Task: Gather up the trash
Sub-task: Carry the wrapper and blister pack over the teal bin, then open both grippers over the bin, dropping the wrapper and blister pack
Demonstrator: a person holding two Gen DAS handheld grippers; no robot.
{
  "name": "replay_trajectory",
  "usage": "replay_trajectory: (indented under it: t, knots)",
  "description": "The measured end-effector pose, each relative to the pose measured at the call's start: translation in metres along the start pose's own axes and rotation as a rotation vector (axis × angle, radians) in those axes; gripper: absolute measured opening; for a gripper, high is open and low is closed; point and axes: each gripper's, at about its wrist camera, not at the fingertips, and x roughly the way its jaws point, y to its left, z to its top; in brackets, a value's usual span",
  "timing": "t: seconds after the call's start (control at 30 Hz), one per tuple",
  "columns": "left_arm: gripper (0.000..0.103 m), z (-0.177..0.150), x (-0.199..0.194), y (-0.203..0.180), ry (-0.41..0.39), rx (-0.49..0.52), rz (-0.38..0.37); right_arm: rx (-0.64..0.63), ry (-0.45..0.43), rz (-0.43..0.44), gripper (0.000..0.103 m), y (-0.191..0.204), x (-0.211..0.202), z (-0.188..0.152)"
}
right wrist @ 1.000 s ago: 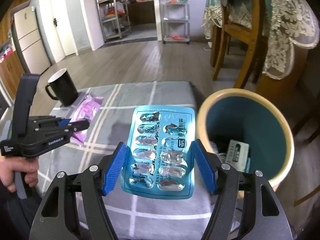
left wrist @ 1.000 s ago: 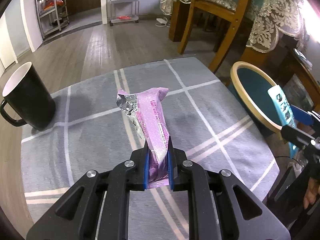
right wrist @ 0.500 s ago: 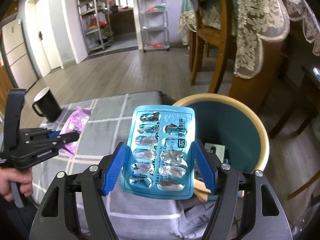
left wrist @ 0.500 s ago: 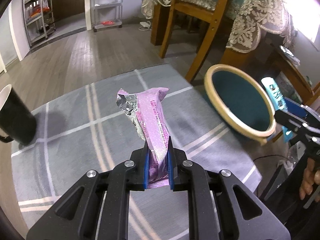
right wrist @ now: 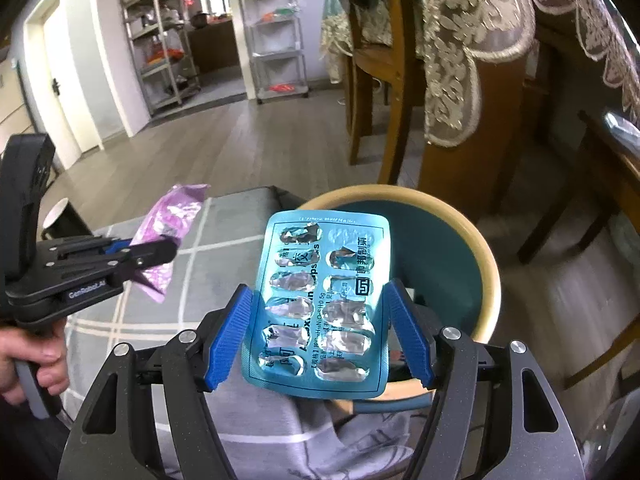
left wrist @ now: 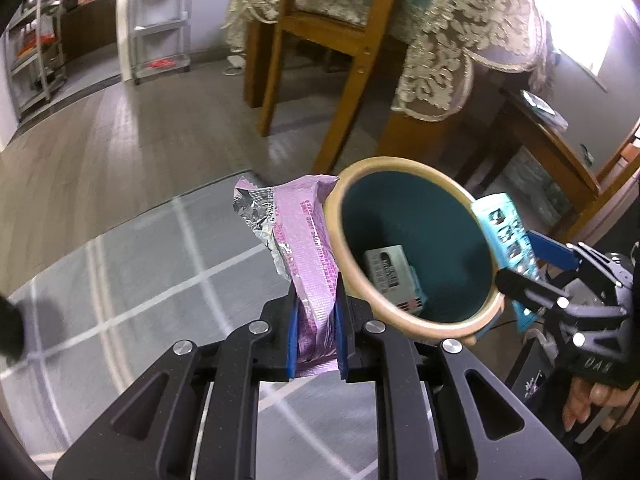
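My left gripper point(left wrist: 317, 300) is shut on a pink snack wrapper point(left wrist: 304, 240) and holds it upright in the air, just left of the teal bin point(left wrist: 440, 216) with a tan rim. A small white box point(left wrist: 390, 276) lies inside the bin. My right gripper point(right wrist: 318, 308) is shut on a blue blister pack point(right wrist: 320, 300), held flat over the near rim of the bin point(right wrist: 460, 264). The pack also shows in the left wrist view point(left wrist: 506, 236), at the bin's right rim. The wrapper shows in the right wrist view point(right wrist: 170, 220).
A grey checked cloth point(left wrist: 160, 280) covers the low table on the left of the bin. A black mug point(right wrist: 60, 216) stands at its far left. A wooden chair point(left wrist: 340, 80) and a lace-covered table point(right wrist: 500, 40) stand behind the bin.
Both grippers have swung right toward the bin with their loads. The wrapper now sits at the bin's left rim, and the blister pack is over its near edge. The mug has slid out of the left view.
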Motion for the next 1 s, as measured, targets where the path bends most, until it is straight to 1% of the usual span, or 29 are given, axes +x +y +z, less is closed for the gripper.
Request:
replay_trajectory:
  t: [0.13,0.3,0.5,0.53,0.57,0.6,0.67,0.73,0.87,0.93,1.0]
  knots:
    - [0.013,0.016,0.02,-0.021,0.019,0.017,-0.036,0.021,0.007,-0.014,0.07,-0.013,0.003,0.001]
    - [0.013,0.03,0.048,-0.046,0.052,0.045,-0.063,0.062,0.019,-0.031,0.07,-0.033,0.01,0.002]
    - [0.014,0.038,0.073,-0.059,0.085,0.045,-0.082,0.08,0.042,-0.045,0.07,-0.048,0.021,0.005]
    - [0.016,0.037,0.075,-0.06,0.09,0.045,-0.083,0.081,0.046,-0.046,0.07,-0.049,0.022,0.006]
    - [0.021,0.037,0.077,-0.06,0.092,0.045,-0.08,0.082,0.052,-0.047,0.07,-0.051,0.025,0.006]
    - [0.024,0.038,0.079,-0.06,0.093,0.043,-0.08,0.086,0.06,-0.049,0.07,-0.053,0.029,0.006]
    - [0.036,0.039,0.081,-0.058,0.097,0.03,-0.081,0.094,0.078,-0.051,0.07,-0.057,0.036,0.006]
    - [0.044,0.04,0.082,-0.055,0.094,0.015,-0.083,0.102,0.093,-0.055,0.071,-0.058,0.041,0.005]
    - [0.051,0.041,0.078,-0.05,0.085,0.011,-0.076,0.115,0.116,-0.057,0.071,-0.062,0.05,0.005]
    - [0.051,0.041,0.075,-0.048,0.08,0.012,-0.069,0.126,0.121,-0.052,0.071,-0.063,0.052,0.006]
    - [0.054,0.04,0.07,-0.046,0.07,0.013,-0.067,0.125,0.119,-0.051,0.071,-0.063,0.051,0.006]
